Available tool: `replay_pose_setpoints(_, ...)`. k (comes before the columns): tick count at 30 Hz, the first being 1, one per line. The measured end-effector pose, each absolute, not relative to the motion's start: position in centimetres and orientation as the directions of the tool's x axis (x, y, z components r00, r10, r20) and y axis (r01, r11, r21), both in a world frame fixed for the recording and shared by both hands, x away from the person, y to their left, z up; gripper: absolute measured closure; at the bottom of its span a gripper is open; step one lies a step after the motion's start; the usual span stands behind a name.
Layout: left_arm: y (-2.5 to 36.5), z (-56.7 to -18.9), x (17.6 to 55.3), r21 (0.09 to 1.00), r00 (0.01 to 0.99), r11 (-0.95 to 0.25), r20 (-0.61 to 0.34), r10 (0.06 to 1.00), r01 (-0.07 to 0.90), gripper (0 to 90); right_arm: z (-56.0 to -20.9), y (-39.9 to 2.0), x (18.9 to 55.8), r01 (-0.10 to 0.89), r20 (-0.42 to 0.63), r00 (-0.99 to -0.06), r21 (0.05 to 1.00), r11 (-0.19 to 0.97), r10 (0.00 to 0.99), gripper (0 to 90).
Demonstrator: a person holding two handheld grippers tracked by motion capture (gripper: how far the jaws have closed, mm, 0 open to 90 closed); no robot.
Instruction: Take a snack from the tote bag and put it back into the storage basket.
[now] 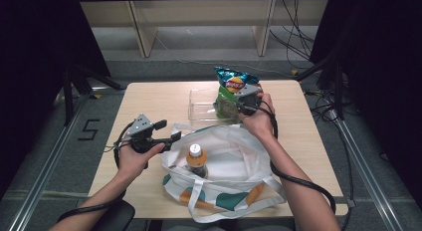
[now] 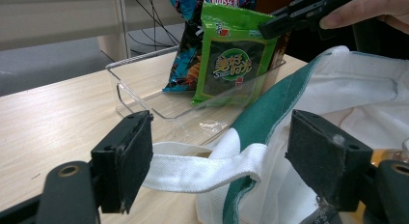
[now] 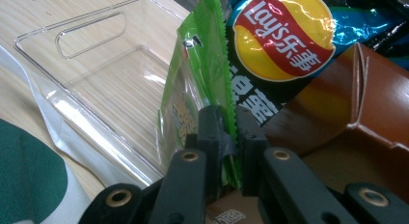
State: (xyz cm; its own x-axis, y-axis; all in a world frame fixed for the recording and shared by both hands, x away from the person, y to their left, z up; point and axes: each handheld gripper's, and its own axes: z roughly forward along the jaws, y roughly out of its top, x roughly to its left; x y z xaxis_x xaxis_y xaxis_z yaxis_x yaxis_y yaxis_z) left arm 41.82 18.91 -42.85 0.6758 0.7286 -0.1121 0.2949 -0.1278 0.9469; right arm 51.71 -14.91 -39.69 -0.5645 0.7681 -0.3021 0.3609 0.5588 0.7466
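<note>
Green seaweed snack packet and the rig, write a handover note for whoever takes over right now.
Right tool: shut on the edge of the green seaweed snack packet, which stands in the clear plastic bin beside the blue crisp bag.
Left tool: open, the white canvas tote bag's strap between its pads, not gripped.
Orange-capped bottle stands in the tote.
Left: probably release the packet.

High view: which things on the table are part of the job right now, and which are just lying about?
In play:
right gripper, shut on green snack packet
clear tray
left gripper, open around tote bag strap

Lying about:
Lay's chip bag
brown box
bottle in the bag
</note>
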Motion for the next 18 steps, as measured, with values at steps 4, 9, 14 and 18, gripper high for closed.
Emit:
replay_pose_setpoints(4,19.0,-42.8,41.8,0.947,0.675,-0.125,-0.114,0.729,0.295,23.4,-39.9,-15.0,51.3,0.380,-0.271,-0.555,0.759,0.529,0.787,81.4)
replay_pose_setpoints(9,18.9,-42.8,41.8,0.948,0.676,-0.127,-0.112,0.729,0.293,23.4,-39.8,-15.4,51.2,0.361,-0.272,-0.566,0.767,0.530,0.778,77.4)
replay_pose_setpoints(14,18.9,-42.8,41.8,0.948,0.676,-0.128,-0.111,0.729,0.293,23.4,-39.8,-15.5,50.9,0.345,-0.257,-0.556,0.794,0.500,0.791,75.0)
replay_pose_setpoints(18,18.9,-42.8,41.8,0.948,0.675,-0.127,-0.111,0.730,0.293,23.4,-39.7,-15.5,50.5,0.340,-0.257,-0.559,0.796,0.501,0.789,72.9)
